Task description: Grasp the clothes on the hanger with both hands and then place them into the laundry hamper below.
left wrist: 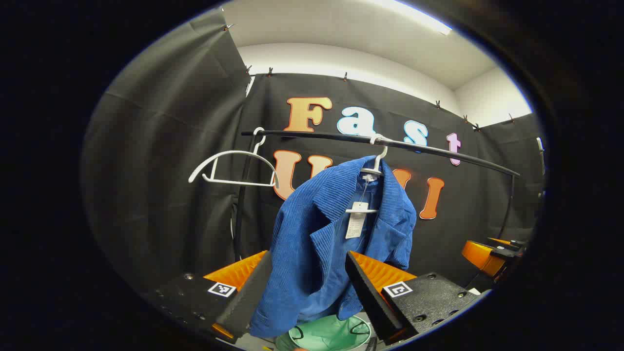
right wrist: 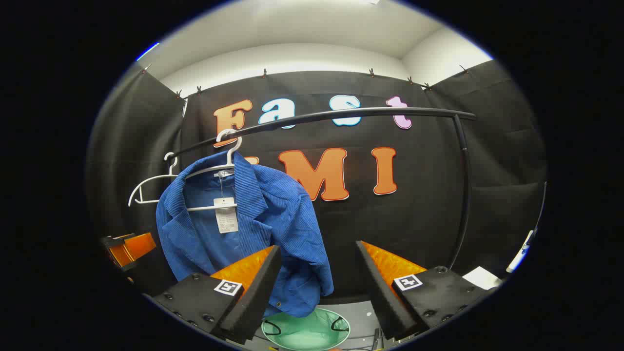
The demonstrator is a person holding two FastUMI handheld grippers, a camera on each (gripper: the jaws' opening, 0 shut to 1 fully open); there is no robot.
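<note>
A blue corduroy jacket (left wrist: 336, 229) with a paper tag hangs on a white hanger (left wrist: 374, 163) from a black rail (left wrist: 438, 151). My left gripper (left wrist: 308, 273) is open, and the jacket's lower front shows between its spread fingers without being pinched. In the right gripper view the jacket (right wrist: 273, 219) hangs to the left. My right gripper (right wrist: 317, 282) is open there, its left finger (right wrist: 258, 287) in front of the jacket's hem. A green laundry hamper (left wrist: 329, 335) (right wrist: 306, 331) sits on the floor beneath the jacket.
An empty white hanger (left wrist: 229, 168) (right wrist: 146, 187) hangs at the rail's end beside the jacket. The rail's upright post (right wrist: 463, 195) stands to the right. The other gripper shows at each view's edge: the right one (left wrist: 492, 251), the left one (right wrist: 129, 248).
</note>
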